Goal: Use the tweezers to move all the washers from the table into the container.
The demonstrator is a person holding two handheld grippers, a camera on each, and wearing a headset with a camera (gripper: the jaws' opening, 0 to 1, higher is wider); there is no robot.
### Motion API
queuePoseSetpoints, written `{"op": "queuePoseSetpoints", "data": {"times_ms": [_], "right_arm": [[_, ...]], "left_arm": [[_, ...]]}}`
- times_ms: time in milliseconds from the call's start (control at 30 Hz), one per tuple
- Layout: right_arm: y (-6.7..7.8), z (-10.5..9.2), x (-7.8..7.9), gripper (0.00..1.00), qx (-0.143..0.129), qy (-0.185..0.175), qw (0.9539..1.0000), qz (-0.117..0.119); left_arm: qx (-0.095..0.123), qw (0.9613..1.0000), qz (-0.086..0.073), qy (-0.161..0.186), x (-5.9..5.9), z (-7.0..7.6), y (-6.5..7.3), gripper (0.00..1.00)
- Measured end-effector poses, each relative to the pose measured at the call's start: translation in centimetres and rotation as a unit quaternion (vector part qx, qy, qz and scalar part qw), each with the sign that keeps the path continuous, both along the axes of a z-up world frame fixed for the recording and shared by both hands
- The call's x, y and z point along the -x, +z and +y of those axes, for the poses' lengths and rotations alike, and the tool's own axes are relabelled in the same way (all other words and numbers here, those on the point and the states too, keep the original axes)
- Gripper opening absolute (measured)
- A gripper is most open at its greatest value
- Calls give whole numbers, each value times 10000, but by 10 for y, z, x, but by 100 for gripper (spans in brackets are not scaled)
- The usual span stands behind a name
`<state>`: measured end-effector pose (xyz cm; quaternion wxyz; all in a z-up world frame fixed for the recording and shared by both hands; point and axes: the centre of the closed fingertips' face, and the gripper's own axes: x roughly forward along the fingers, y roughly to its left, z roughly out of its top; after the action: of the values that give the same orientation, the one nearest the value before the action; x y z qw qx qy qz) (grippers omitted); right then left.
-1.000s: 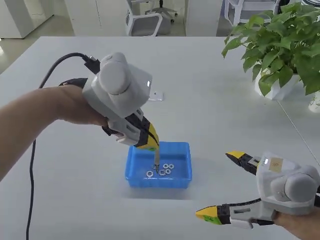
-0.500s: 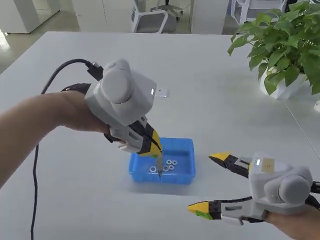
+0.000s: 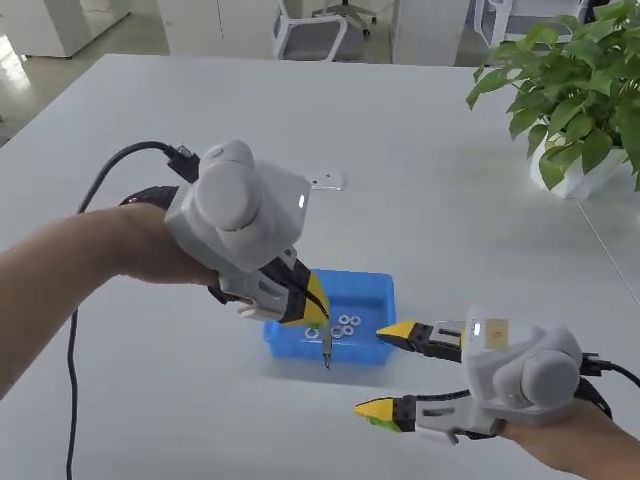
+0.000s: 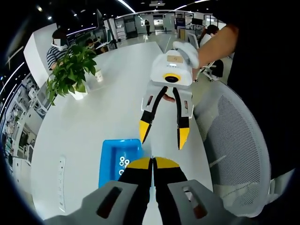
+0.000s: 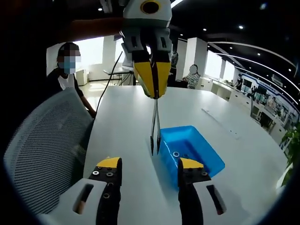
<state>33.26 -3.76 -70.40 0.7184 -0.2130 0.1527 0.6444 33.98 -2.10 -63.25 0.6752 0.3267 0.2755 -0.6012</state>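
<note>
Now, your small silver metal washers (image 3: 345, 324) lie clustered inside the shallow blue plastic container (image 3: 372, 288), which sits on the white desk (image 3: 450, 200) in front of you. The thin metal tweezers (image 3: 325, 345) hang almost upright at the container's near wall. In the right gripper view their tips (image 5: 153, 149) point down at the desk just beside that wall. Whether they carry a washer is too small to tell.

Your left gripper (image 3: 314, 308), white-bodied with yellow-tipped black jaws, is clenched on the tweezers' upper end. Its jaws are pressed together above the container's near edge. Your right gripper (image 3: 386, 369) hovers low over the desk just to the right of the container, gripping nothing. Its jaws are spread wide and point toward the tweezers.

A black cable (image 3: 95, 195) loops from the left gripper's body back past your forearm. A green leafy potted plant (image 3: 565, 100) stands well apart at the desk's far right.
</note>
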Motion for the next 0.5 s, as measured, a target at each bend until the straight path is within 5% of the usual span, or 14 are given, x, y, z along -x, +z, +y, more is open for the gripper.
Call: {"op": "queuePoseSetpoints", "data": {"times_ms": [500], "right_arm": [[-9, 25, 8, 27, 129, 455, 9989, -60]], "left_arm": [[322, 9995, 45, -31, 14, -7, -4, 4]]}}
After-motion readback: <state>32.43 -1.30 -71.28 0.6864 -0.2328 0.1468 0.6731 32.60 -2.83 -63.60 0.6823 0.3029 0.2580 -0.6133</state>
